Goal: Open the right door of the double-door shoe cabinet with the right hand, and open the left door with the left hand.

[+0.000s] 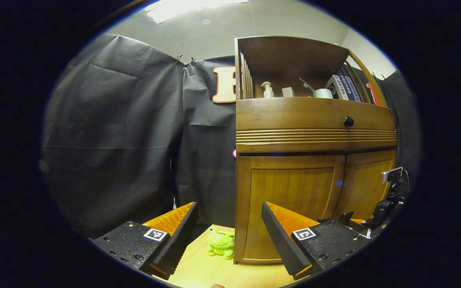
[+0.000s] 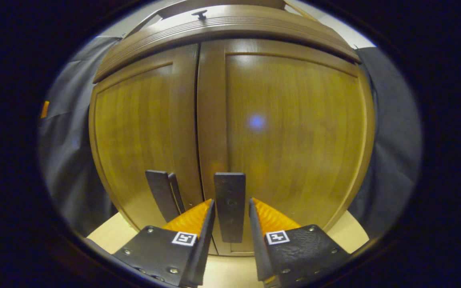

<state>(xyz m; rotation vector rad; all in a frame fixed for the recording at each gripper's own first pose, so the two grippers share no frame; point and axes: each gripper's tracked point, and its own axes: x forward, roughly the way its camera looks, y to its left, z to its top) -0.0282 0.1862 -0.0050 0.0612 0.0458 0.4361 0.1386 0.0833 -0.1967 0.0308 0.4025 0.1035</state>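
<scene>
The wooden shoe cabinet [image 1: 314, 120] stands on a pale table, both lower doors closed. In the right gripper view, the left door [image 2: 142, 132] and right door [image 2: 294, 128] meet at a centre seam, each with a dark flat handle. My right gripper [image 2: 231, 200] is shut on the right door handle [image 2: 230, 188], one finger on each side of it. The left door handle [image 2: 161, 194] stands free beside it. In the left gripper view, my left gripper [image 1: 229, 205] is open and held back from the cabinet, off its left front corner. The right gripper [image 1: 358, 221] shows low against the doors.
A green frog toy [image 1: 220, 244] sits on the table [image 1: 198, 272] beside the cabinet's left foot. The open top shelf holds a pump bottle [image 1: 267, 89], a cup and books. A drawer with a dark knob [image 1: 348, 121] runs above the doors. Black cloth hangs behind.
</scene>
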